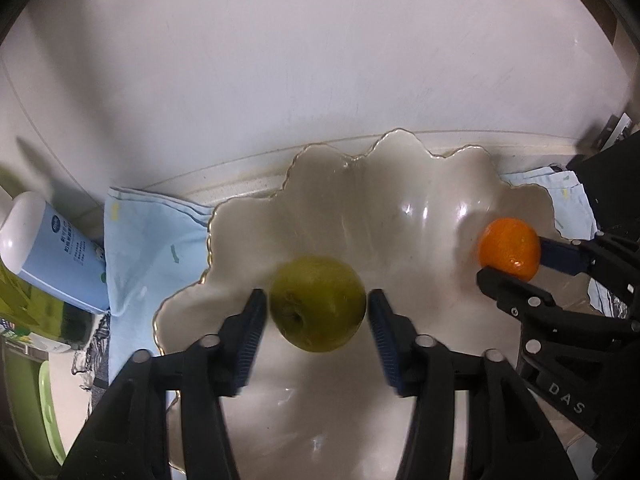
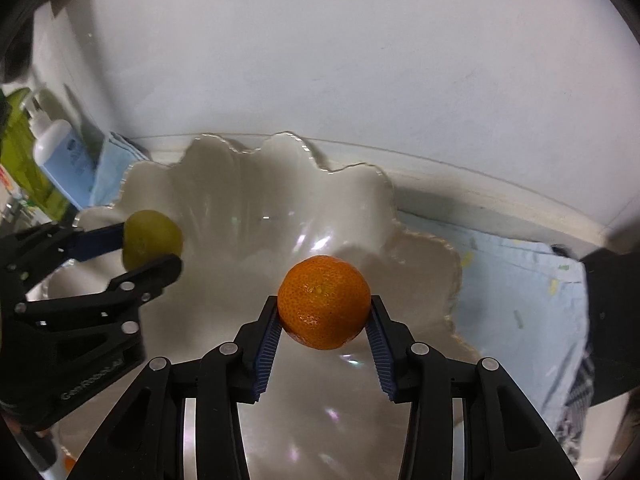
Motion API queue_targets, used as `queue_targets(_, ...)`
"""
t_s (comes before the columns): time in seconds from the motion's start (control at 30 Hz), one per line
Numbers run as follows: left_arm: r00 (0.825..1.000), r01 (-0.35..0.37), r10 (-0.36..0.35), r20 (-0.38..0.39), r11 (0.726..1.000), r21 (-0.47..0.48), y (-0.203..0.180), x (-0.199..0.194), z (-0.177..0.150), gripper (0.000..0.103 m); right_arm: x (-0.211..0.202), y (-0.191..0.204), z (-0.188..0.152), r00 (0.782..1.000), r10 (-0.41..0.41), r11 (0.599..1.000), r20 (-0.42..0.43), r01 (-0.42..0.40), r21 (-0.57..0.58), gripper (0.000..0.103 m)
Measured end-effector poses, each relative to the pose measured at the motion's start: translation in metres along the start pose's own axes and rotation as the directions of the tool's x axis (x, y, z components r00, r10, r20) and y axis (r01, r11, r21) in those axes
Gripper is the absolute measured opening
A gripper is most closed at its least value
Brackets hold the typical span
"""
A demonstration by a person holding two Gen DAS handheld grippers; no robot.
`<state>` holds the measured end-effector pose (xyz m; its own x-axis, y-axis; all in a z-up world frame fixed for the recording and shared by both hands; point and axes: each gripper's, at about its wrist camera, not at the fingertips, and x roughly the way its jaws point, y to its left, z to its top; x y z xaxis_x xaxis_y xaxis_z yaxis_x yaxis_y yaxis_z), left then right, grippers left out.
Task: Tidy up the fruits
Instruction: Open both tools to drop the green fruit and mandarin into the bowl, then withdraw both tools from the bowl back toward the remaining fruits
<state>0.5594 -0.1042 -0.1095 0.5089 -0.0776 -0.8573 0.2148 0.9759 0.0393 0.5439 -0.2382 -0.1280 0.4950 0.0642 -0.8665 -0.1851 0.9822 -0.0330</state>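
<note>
Your left tool stands wide around the green fruit, its pads just clear of the skin on both sides, over the middle of the scalloped white bowl. Your right tool grips the orange between its blue pads, above the bowl's right side. The bowl sits on a pale blue cloth, with a blue bottle at the cloth's left edge
</note>
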Motion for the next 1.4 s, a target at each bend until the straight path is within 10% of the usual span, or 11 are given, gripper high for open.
queue_targets(0.47,0.990,-0.080,0.080,0.116,0.997,0.000,-0.002,-0.043,-0.007,0.091,-0.034,0.005,-0.012,0.997,-0.043,0.998,0.070,0.040,0.040,0.061)
queue_targets(1.4,0.953,-0.094,0.109,0.283,0.993,-0.067,0.019,-0.151,-0.111,0.097,-0.145,0.037,-0.087,0.960,-0.062,0.997,0.272,0.046,0.065,0.071)
